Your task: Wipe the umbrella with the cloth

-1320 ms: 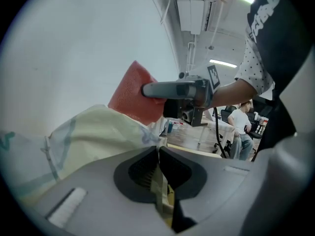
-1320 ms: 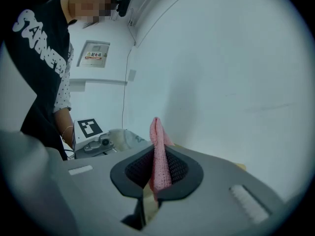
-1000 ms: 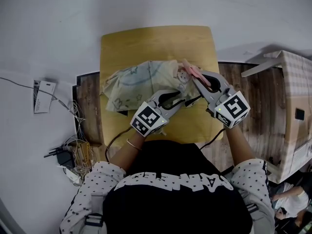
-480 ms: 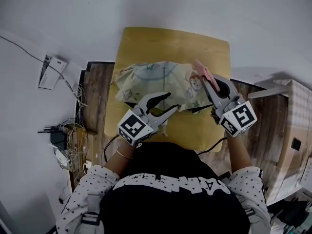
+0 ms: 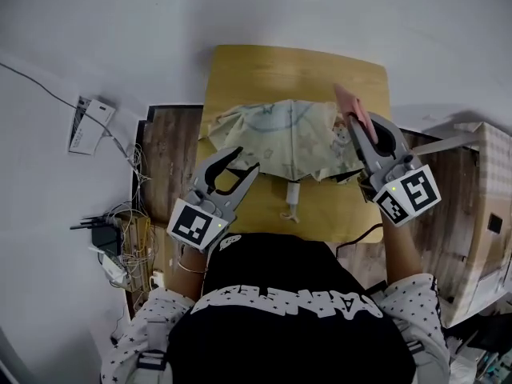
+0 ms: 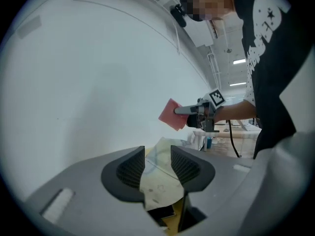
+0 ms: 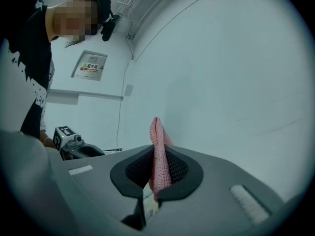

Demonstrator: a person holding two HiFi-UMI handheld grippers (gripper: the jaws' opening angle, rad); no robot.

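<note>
Umbrella (image 5: pixel 292 134) lies collapsed on the yellow wooden table (image 5: pixel 264 70), across the middle. Its fabric is pale cream w/ blue line drawings, bunched and loosely spread. The handle (image 5: pixel 293 201) sticks out from under the fabric toward the person and rests on the tabletop.

Cloth (image 5: pixel 353 107) is pink and knitted-looking, pinched in the R gripper (image 5: pixel 358 126). The jaws are closed on it, and a fold stands up past the tips. In the right gripper view the pads press the cloth from both sides. Cloth and R gripper are over the right end of the umbrella, at the table's right edge. Can't tell whether the cloth touches the fabric.

L gripper (image 5: pixel 245 161) is at the umbrella's left near corner, w/ jaws spread wide and nothing gripped. In the left gripper view, umbrella fabric shows through the gap beyond the pads, but the pads don't press it. In the head view the tips sit just beside the fabric edge, apart from it.

The person wears a black top w/ white print and star-pattern sleeves.

Table stands against a white wall, on wood-pattern flooring. Left of it on the floor is a tangle of cables (image 5: pixel 120 230) and a small white box (image 5: pixel 90 125). On the right is a pale cardboard-coloured box (image 5: pixel 480 206).
</note>
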